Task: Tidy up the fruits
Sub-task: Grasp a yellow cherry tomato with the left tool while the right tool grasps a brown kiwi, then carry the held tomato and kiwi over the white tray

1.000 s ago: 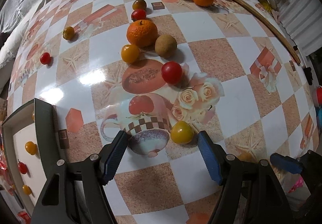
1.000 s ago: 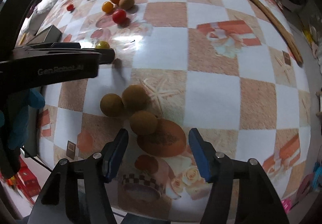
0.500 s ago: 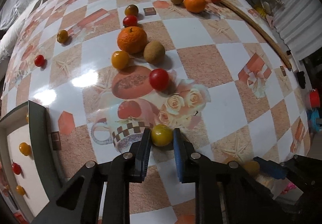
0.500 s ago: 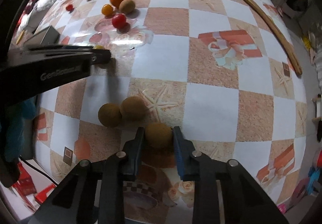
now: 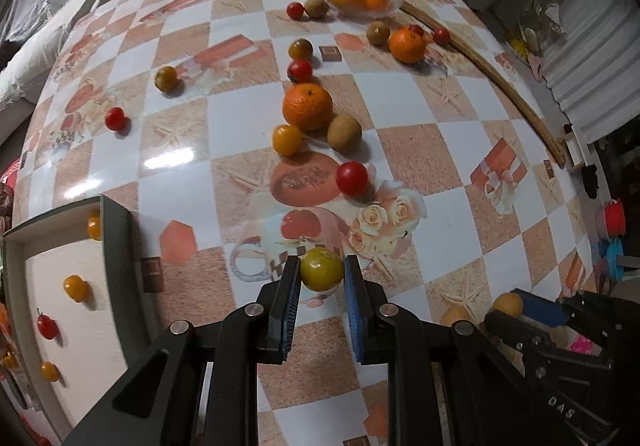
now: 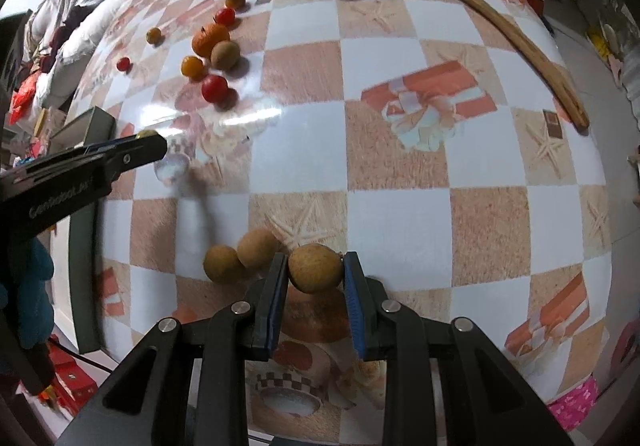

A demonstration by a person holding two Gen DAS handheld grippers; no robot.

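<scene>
Both grippers low over table | left gripper [image 5: 322, 276] clamps yellow tomato [image 5: 321, 269] | right gripper [image 6: 315, 274] clamps brown fruit [image 6: 315, 268]

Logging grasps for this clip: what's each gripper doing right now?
Left gripper: shut on yellow-green tomato.
Right gripper: shut on brown longan.

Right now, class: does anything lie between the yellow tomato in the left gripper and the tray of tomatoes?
Nothing visible does. The left gripper holds the yellow tomato; only bare tablecloth separates it from the tray.
</scene>
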